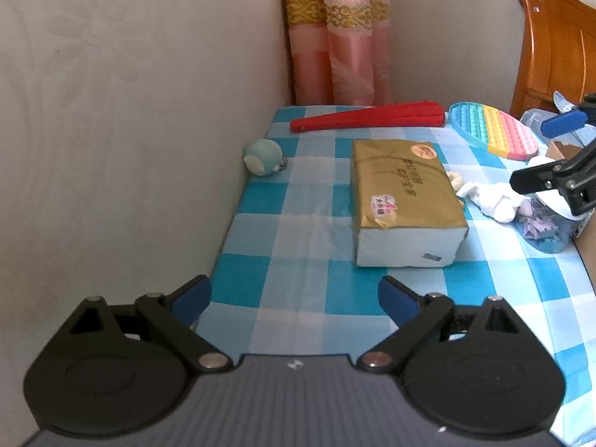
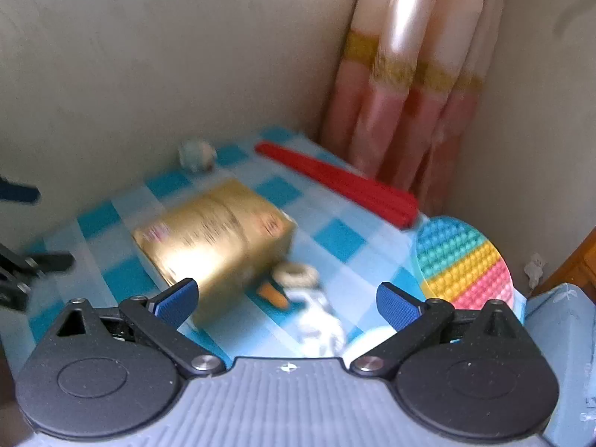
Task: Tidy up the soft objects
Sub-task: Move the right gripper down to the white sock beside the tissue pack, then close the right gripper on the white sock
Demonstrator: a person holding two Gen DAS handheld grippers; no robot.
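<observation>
A gold pack of tissues (image 1: 404, 201) (image 2: 212, 234) lies in the middle of the blue checked tablecloth (image 1: 298, 231). By the left wall sits a small teal plush ball (image 1: 262, 156) (image 2: 195, 154). A white plush toy (image 1: 491, 199) (image 2: 316, 320) lies to the right of the pack. My left gripper (image 1: 294, 300) is open over the near cloth, short of the pack and empty. My right gripper (image 2: 287, 301), also open and empty, hovers above the white plush; it enters the left wrist view at the right edge (image 1: 551, 149).
A folded red fan (image 1: 368, 117) (image 2: 335, 182) lies at the back. A rainbow pop-it mat (image 1: 495, 130) (image 2: 465, 260) is at the back right. A clear jar of paper stars (image 1: 547, 231), a cardboard box (image 1: 562, 149) and a wooden headboard (image 1: 555, 44) stand on the right. Walls and a pink curtain (image 1: 342, 37) close in the left and back.
</observation>
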